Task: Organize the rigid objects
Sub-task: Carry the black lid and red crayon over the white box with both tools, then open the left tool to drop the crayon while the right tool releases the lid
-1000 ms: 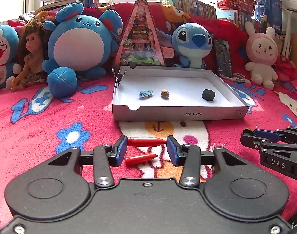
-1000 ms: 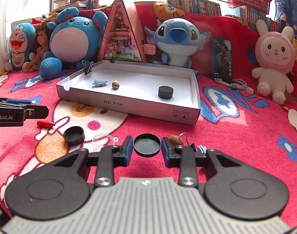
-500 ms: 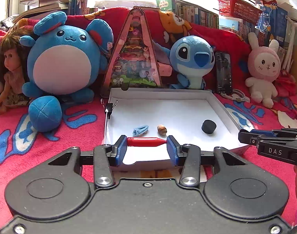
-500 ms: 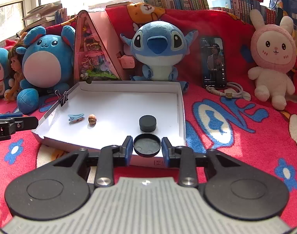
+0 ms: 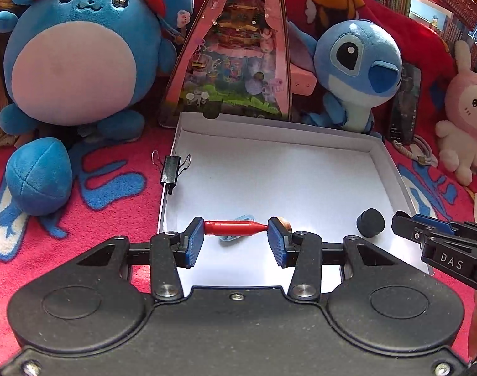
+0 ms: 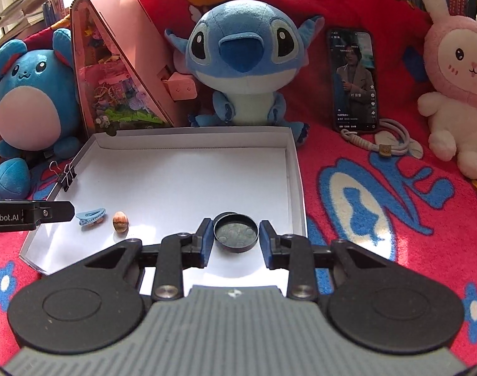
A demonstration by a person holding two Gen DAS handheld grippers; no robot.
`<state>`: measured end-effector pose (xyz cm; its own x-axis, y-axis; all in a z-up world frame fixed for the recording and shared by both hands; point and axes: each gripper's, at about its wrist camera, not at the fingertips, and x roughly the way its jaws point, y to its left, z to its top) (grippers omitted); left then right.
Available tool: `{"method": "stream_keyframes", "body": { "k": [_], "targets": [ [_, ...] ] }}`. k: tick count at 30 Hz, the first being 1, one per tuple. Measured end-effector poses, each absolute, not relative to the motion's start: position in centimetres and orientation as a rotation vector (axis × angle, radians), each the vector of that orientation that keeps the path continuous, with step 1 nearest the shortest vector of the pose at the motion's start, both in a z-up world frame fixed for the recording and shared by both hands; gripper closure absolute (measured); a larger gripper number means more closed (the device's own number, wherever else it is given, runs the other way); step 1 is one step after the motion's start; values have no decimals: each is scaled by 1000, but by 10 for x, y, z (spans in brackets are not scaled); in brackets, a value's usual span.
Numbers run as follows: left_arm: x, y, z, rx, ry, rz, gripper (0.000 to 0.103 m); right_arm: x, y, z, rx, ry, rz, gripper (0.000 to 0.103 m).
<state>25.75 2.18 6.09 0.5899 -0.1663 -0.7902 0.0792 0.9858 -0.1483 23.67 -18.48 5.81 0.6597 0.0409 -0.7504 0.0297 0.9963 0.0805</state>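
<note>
Your shallow white cardboard box (image 6: 293, 169) sits on the fuzzy red patterned blanket (image 6: 379, 194), a black binder clip (image 6: 67, 177) pinched on its left wall. On its smooth floor lie a light-blue plastic hair clip (image 6: 91, 216), a small brown nut-like shell (image 6: 120, 221) just beside it, and a squat black round cap (image 5: 370, 223) farther right. Your left gripper (image 5: 236, 237) is clenched end to end on a red bullet-shaped piece (image 5: 235, 227), held level over the box's near edge. Your right gripper (image 6: 236, 240) grasps a round black lid (image 6: 236, 232), hollow side up, over the box floor.
</note>
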Motion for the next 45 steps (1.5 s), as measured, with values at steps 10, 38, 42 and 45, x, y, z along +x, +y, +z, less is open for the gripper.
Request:
{"method": "stream_keyframes", "body": {
  "k": [10, 38, 42, 45],
  "targets": [
    [271, 18, 44, -81, 958, -97, 61, 254, -177, 47, 73, 890, 3, 66],
    [275, 13, 35, -46, 956, -101, 60, 264, -169, 38, 23, 892, 5, 66],
    [275, 12, 34, -40, 952, -103, 60, 264, -169, 38, 22, 891, 4, 66],
    [274, 11, 34, -27, 946, -106, 60, 265, -169, 37, 22, 890, 3, 66]
  ]
}}
